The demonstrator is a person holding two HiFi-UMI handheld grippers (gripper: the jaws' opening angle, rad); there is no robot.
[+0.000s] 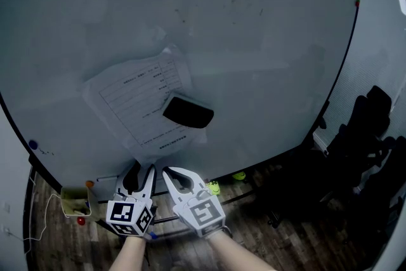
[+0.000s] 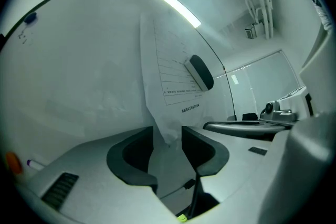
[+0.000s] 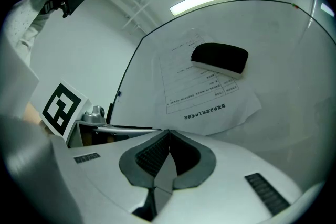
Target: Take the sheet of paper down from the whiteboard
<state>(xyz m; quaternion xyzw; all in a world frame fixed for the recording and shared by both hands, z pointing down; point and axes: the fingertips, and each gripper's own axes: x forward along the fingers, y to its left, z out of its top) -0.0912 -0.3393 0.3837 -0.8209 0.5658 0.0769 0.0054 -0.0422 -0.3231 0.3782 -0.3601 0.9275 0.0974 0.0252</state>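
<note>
Left gripper (image 2: 168, 132) jaws apart at the sheet's corner — right gripper (image 3: 169, 134) jaws together, empty.
The sheet of paper (image 2: 164, 73) hangs its lower corner between the left jaws, unpinched, and runs up the whiteboard (image 1: 254, 41) to the black eraser (image 1: 188, 112) pinning it — left is nearer.

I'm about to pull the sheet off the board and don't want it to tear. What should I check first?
1. The sheet hangs on the whiteboard: ok.
2. Nothing pins it: not ok, the eraser sits on it.
3. The left gripper is open: ok, jaws apart.
4. The sheet's bottom corner is between the left jaws: ok, not yet pinched.
5. The right gripper is ready to lift the eraser: not ok, jaws shut, empty.
</note>
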